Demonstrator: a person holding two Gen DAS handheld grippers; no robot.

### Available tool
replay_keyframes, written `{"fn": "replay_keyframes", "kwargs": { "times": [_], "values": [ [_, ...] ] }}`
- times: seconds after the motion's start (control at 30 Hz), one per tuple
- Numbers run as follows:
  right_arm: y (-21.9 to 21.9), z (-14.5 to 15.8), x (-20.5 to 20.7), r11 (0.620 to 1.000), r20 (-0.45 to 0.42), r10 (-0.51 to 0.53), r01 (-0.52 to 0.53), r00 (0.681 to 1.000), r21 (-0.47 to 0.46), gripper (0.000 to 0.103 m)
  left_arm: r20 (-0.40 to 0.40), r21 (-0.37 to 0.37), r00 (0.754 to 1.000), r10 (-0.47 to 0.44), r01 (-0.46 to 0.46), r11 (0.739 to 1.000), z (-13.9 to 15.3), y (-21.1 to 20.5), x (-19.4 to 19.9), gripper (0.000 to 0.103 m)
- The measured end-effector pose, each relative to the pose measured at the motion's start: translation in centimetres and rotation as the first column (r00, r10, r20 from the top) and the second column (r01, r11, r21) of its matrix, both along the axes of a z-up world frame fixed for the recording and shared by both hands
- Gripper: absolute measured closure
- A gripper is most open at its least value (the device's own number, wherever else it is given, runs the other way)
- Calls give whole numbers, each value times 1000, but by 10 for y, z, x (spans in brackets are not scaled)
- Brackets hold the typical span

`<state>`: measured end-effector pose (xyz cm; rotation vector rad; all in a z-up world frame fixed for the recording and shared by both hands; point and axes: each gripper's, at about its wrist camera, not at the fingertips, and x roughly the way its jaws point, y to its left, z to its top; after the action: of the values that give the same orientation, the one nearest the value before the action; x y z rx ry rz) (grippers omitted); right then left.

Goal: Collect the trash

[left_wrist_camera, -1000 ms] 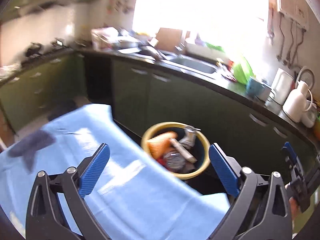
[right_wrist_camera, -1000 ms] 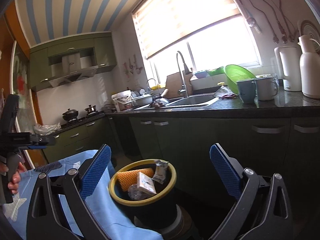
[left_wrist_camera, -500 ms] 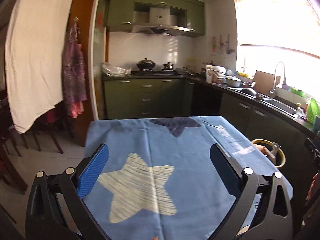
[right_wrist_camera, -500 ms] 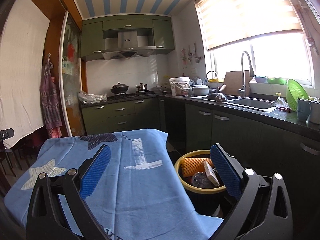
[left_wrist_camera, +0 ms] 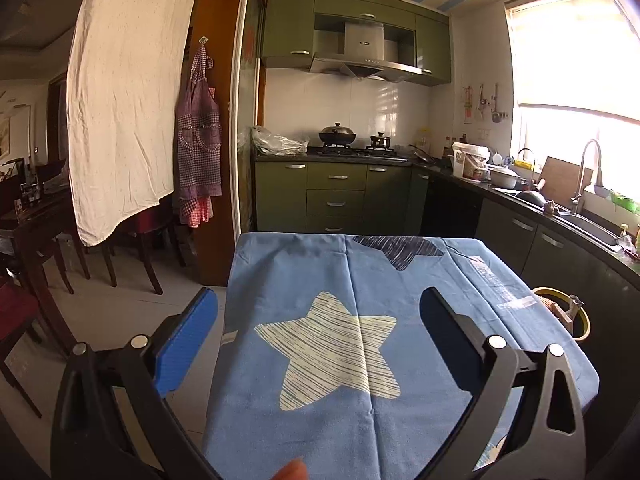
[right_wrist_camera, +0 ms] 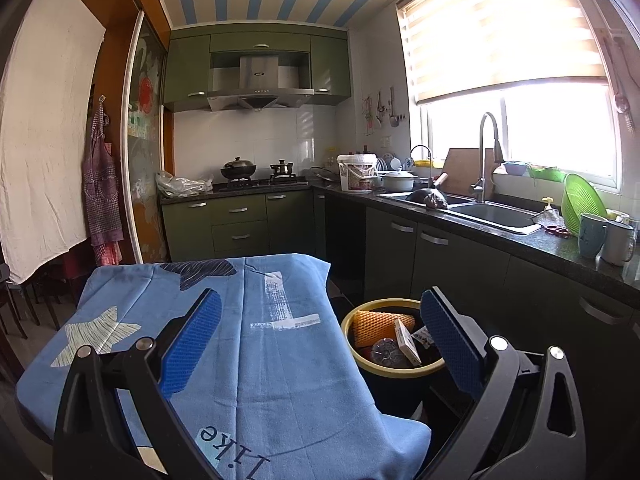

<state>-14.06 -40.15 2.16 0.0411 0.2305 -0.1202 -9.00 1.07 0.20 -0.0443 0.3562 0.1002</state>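
Note:
A black trash bin with a yellow rim (right_wrist_camera: 390,372) stands on the floor to the right of the table and holds trash: an orange foam net (right_wrist_camera: 376,325), a small box (right_wrist_camera: 406,340) and a crushed clear bottle (right_wrist_camera: 386,354). Its rim also shows in the left wrist view (left_wrist_camera: 582,316). My right gripper (right_wrist_camera: 320,336) is open and empty, above the table's right edge, its right finger in front of the bin. My left gripper (left_wrist_camera: 316,332) is open and empty over the blue tablecloth with a pale star (left_wrist_camera: 336,348).
The blue cloth covers the table (right_wrist_camera: 256,360). Green kitchen cabinets and a dark counter with a sink (right_wrist_camera: 492,212) run along the right and back. Dark wooden chairs (left_wrist_camera: 132,248) and a hanging white sheet (left_wrist_camera: 120,92) are on the left.
Both grippers swung left from facing the bin and counter toward the table and stove wall. The bin shifted to the right in both views. Both stay open and empty.

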Motion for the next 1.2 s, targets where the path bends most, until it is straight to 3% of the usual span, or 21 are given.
{"fn": "replay_keyframes", "kwargs": {
  "times": [0.17, 1.2],
  "values": [
    [1, 8, -9, 999, -4, -30, 30, 1000, -11, 5, 30, 24, 999, -39, 38, 999, 2, -9, -5, 7],
    [1, 15, -12, 1000, -12, -27, 27, 1000, -9, 5, 13, 24, 996, -94, 93, 995, 1, -14, -10, 7]
  ]
}}
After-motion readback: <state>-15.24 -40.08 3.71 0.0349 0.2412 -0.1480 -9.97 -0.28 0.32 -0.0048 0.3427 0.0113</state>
